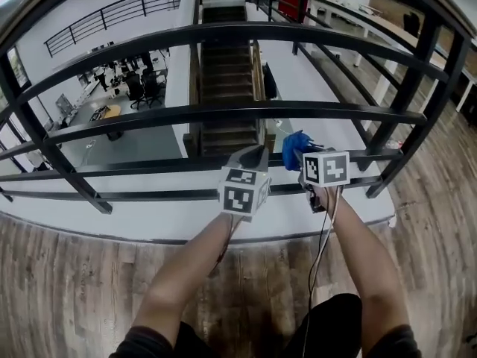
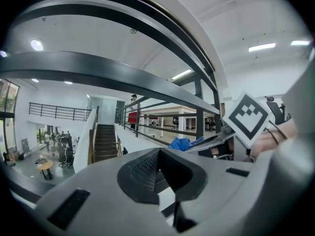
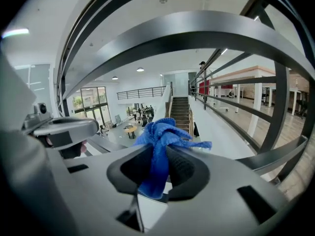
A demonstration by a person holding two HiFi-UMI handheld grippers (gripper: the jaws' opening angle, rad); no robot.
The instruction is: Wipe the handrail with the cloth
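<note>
Up at the balcony edge, facing a black handrail (image 1: 223, 32): long axis left to right across the head view, bars level, bowed only by the lens. Four horizontal bars countable, with slanted posts (image 1: 406, 88) at left and right. Beyond the bars, one staircase (image 1: 227, 80) straight down the middle to a lower hall. Underfoot, wood floor (image 1: 67, 289).

Two grippers, side by side and near each other, both aimed at the rail around the third bar down.

Left gripper (image 1: 256, 154): jaws together, nothing between the pads. Just short of the bars in the head view; contact not readable.

Right gripper (image 1: 304, 161): jaws clamped on one blue cloth (image 1: 296, 148), closed down to the fabric's thickness.

Cloth (image 3: 165, 132) detail from the right gripper view:
- long axis up-down through the jaws
- bunched wad sticking out past the tips toward the rail
- short tail poking right
- other end hanging down between the pads

Head view: wad over the third bar, just right of the staircase line. Touching the bar or just off it, can't tell. Also visible from the left gripper view as a blue lump past the other gripper's tips.
</note>
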